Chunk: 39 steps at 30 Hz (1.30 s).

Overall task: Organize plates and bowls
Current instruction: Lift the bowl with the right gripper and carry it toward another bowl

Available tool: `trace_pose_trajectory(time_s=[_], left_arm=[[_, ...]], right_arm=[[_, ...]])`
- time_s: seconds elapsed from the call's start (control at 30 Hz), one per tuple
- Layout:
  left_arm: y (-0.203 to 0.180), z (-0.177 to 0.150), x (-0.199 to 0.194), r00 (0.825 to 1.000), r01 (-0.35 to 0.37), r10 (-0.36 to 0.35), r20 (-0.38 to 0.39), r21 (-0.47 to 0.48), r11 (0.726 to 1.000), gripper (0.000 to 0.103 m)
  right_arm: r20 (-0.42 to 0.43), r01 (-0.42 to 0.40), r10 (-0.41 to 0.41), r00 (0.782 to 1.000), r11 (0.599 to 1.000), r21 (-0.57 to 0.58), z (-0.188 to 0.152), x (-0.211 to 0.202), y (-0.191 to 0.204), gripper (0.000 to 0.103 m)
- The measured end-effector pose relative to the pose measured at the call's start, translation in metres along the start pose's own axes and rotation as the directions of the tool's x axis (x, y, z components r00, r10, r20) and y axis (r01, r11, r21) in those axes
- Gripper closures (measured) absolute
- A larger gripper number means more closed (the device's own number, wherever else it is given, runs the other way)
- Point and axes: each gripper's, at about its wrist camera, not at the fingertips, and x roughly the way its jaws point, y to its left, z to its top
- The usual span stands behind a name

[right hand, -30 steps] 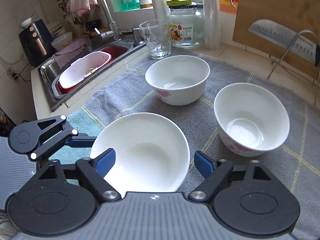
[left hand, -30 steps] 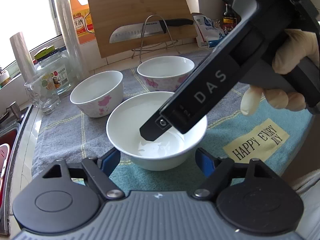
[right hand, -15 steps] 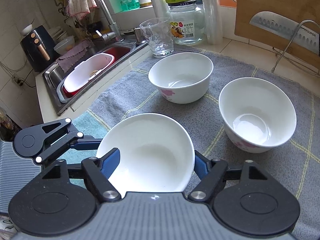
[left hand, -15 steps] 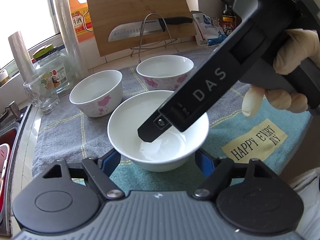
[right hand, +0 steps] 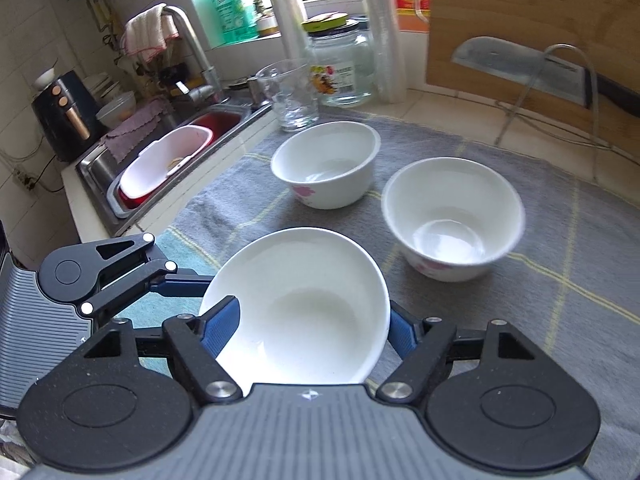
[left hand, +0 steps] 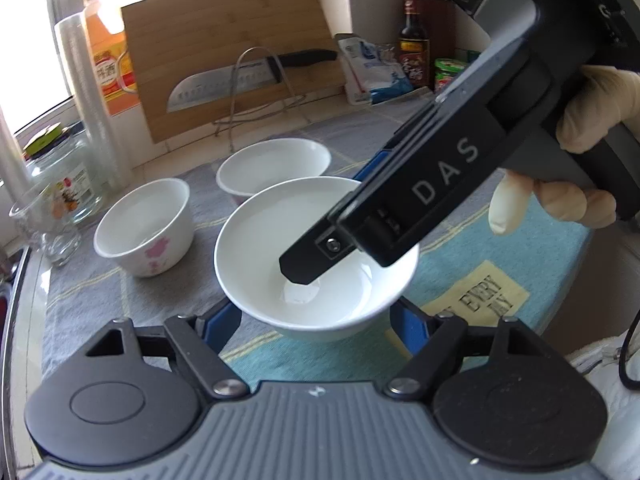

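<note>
While both claws (left hand: pixel 316 320) (right hand: pixel 312 322) clench one plain white bowl (right hand: pixel 296 308), two flowered bowls (right hand: pixel 326 162) (right hand: pixel 452 216) sit apart on the mat (right hand: pixel 540 280)

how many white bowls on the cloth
3: a plain bowl nearest, between the fingers of both grippers; a flowered bowl by the drinking glass; another flowered bowl right of it. None look hidden.

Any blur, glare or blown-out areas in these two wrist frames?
Left wrist view: window blown out to white, fisheye bends the cutting board, foreground sharp. Right wrist view: motion blur smears the right-hand flowered bowl and knife; plain bowl stays crisp.
</note>
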Motion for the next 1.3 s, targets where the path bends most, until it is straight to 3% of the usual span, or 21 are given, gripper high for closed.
trace_pose_trajectory(time_s=[0.57, 1.3], left_arm=[[-0.049, 0.032, 0.039, 0.987, 0.162, -0.162, -0.003, 0.086, 0.983, 0.022], [-0.062, 0.041, 0.062, 0.975, 0.217, -0.212, -0.065, 0.079, 0.973, 0.022]], right_arm=[[0.016, 0.135, -0.138, 0.99, 0.984, 0.12, -0.037, -0.044, -0.048, 0.021], [-0.011, 0.132, -0.132, 0.991, 0.975, 0.177, -0.052, -0.044, -0.075, 0.021]])
